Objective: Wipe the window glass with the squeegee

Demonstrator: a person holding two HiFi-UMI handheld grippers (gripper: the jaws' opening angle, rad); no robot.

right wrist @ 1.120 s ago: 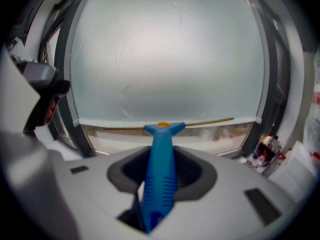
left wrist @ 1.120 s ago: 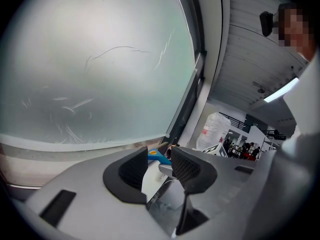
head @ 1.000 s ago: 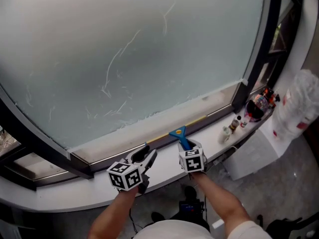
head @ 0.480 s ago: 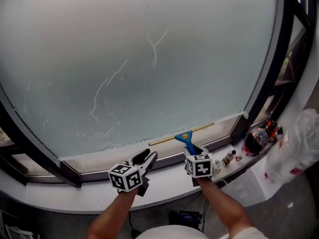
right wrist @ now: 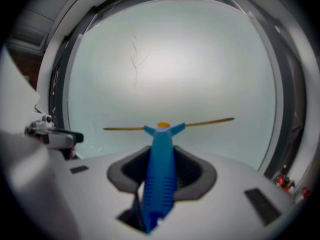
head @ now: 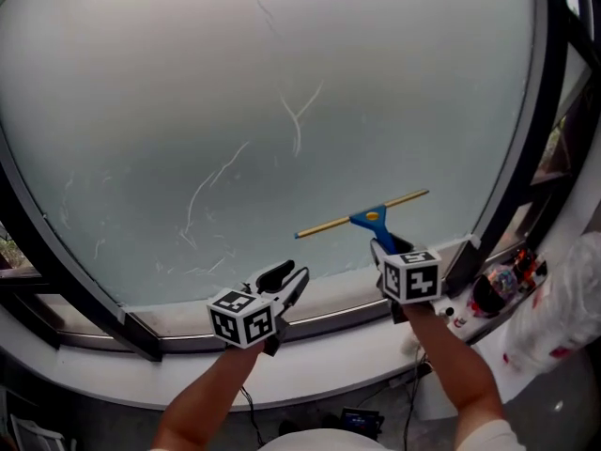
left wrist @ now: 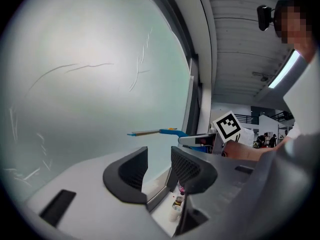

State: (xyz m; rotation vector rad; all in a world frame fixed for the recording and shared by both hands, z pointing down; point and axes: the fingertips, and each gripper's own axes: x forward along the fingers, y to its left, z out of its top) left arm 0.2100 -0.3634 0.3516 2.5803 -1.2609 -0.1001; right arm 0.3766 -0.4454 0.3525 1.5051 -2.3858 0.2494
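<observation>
Right gripper view showed the right tongs (right wrist: 161, 173) clamped on the squeegee (right wrist: 162, 144) handle, its blade apparently laid against the lower window glass (right wrist: 170, 69) for wiping; the left tongs (left wrist: 159, 168) hung slightly apart, empty.

Glass (head: 169, 92) lies open — bottles (head: 493, 289) crowd the sill (head: 347, 350).
</observation>
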